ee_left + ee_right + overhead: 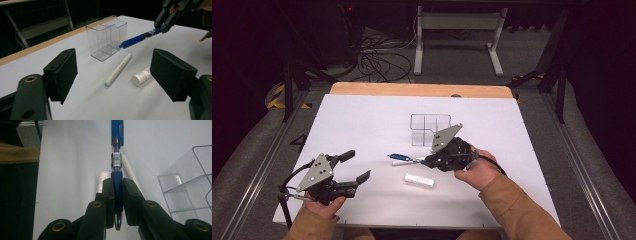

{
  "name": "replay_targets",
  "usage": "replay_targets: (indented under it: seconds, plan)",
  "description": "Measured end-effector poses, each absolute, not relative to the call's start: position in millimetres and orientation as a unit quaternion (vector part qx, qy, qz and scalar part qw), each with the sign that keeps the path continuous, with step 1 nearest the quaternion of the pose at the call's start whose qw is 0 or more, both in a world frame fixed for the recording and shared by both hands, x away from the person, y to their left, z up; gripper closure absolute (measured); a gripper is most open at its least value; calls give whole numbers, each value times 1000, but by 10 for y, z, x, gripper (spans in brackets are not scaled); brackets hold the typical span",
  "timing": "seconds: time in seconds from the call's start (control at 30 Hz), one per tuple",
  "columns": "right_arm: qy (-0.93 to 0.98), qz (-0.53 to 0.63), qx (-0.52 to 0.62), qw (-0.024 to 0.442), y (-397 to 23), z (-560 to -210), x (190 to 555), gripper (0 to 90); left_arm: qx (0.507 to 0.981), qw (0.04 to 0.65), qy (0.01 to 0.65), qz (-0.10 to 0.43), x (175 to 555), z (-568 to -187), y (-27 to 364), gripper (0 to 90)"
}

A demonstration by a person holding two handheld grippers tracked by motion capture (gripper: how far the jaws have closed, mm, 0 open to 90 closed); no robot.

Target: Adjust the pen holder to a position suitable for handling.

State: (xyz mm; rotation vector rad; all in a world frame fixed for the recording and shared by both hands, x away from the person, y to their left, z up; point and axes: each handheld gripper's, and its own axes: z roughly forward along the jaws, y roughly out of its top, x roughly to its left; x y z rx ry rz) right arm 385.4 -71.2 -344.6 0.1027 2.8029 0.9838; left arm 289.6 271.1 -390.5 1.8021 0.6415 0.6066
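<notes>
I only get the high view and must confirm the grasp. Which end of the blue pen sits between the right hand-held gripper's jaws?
Observer: In the right gripper view, the right hand-held gripper clamps the blue pen at its dark grip, the metal tip pointing back toward the camera.
Operator: Is the left one holding anything?
Observer: No. The left hand-held gripper has nothing between its pads.
Operator: What lies in front of it?
Observer: A white marker and a white tube, apart, before the clear organizer.

Even overhead light falls on the white bench (362, 125), which is bright without glare, while the surroundings beyond it sink into darkness. Shadows are soft. Nearest the gripper cameras, the black fingers (62, 72) blur slightly.
</notes>
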Motion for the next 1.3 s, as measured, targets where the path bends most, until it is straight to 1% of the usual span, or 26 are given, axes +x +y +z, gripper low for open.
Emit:
replay_targets:
  seconds: [0.17,0.23,0.43,0.57,1.07,1.17,1.3]
  plan:
    - [943,323,24,72,-748,-3456,3925,810,771,533,247,247,2925,-3859,2651,290]
    - [943,324,21,69,-754,-3462,3941,810,779,528,243,234,2949,-3845,2625,295]
    - [945,322,19,59,-752,-3465,3955,810,796,515,229,221,3003,-3794,2574,309]
    - [947,318,11,50,-742,-3455,3965,810,805,513,207,212,3056,-3733,2506,316]
    - [952,305,3,36,-751,-3432,4021,810,853,463,151,186,3335,-3576,2114,325]
    - [953,302,2,35,-763,-3424,4027,809,864,445,143,185,3383,-3555,2031,302]
    - [954,298,6,34,-780,-3417,4024,809,869,442,134,180,3437,-3540,1948,313]
